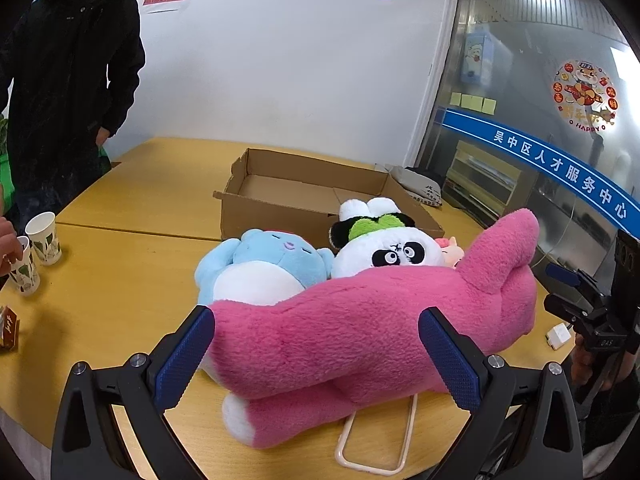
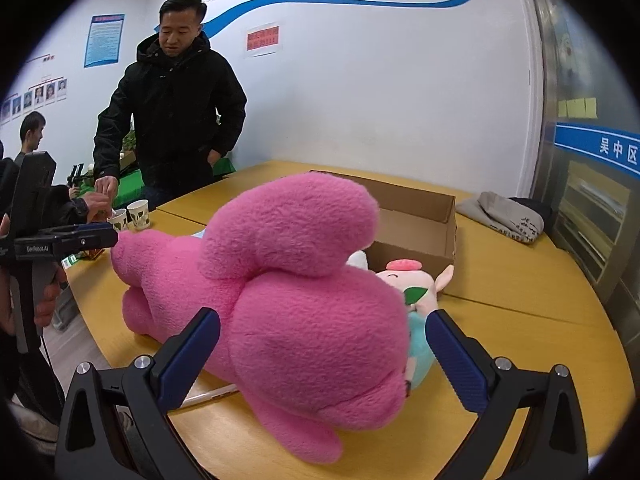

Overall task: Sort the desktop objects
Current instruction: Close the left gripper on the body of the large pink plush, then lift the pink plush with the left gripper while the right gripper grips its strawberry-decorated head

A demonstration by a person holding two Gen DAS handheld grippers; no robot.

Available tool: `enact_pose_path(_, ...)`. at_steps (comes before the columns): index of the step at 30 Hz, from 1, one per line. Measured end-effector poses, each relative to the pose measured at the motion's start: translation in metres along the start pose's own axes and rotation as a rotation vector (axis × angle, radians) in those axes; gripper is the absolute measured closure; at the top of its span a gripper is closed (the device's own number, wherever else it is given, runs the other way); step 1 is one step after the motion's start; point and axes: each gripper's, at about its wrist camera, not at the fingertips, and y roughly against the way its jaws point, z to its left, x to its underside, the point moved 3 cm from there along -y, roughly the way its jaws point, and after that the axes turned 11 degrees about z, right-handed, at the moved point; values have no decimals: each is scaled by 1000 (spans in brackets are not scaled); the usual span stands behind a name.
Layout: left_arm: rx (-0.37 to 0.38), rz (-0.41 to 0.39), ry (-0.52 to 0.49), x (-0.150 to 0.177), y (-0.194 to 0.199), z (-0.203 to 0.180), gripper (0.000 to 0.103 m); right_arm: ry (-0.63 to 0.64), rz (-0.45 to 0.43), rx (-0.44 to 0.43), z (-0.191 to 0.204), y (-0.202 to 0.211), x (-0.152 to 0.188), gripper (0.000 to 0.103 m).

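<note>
A big pink plush (image 1: 360, 332) lies across the yellow table (image 1: 120, 280). My left gripper (image 1: 316, 356) is open, and its blue-padded fingers (image 1: 186, 354) straddle the plush's lower body. In the right wrist view my right gripper (image 2: 322, 358) is also open around the pink plush's (image 2: 304, 320) rounded head end. Behind the pink plush sit a blue plush (image 1: 264, 268), a panda plush (image 1: 384, 248) and a small pink pig plush (image 2: 408, 280). An open cardboard box (image 1: 280, 188) stands empty past them.
Two paper cups (image 1: 42, 236) stand at the left edge, with a hand at them. A person in a black jacket (image 2: 172, 112) stands there. A clear phone case (image 1: 376, 448) lies under the pink plush. There is a white charger (image 1: 559, 336) at right and a grey cloth (image 2: 504, 216) at far right.
</note>
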Motion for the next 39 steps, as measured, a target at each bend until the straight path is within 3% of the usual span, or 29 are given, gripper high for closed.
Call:
enact_pose_path(7,57,11,-1,2,-1,23,0,2,-46,-52,-25,1,3,0)
enact_pose_path(14,143,57,53,5,-16,61,0,168,13,-127,-37,-19,-6,0)
enact_pose_path(17,226,83,69,6,-30,71,0,252,37,-175,-36,-32,-9,0)
enact_pose_path(22,418,143,18,11,-44,66,0,347,147,-360,-31,-61,-3,0)
enact_pose_path(24,438,159,0,8,-52,62,1,352,163,-379,-29,-68,0,1)
enact_pose_path(25,437,168,-6,6,-56,61,10,336,161,-389,-31,-70,-2,1)
enact_pose_path(30,402,164,-10,-1,-50,59,38,276,128,-391,-32,-63,-2,34)
enact_pose_path(32,386,162,-27,-2,-40,55,49,275,109,-379,-28,-53,2,40)
enact_pose_path(35,350,137,-51,-7,-20,45,58,252,50,-367,-20,-29,1,45)
enact_pose_path(39,333,55,-95,-38,18,31,58,242,-54,-342,-14,10,-17,46)
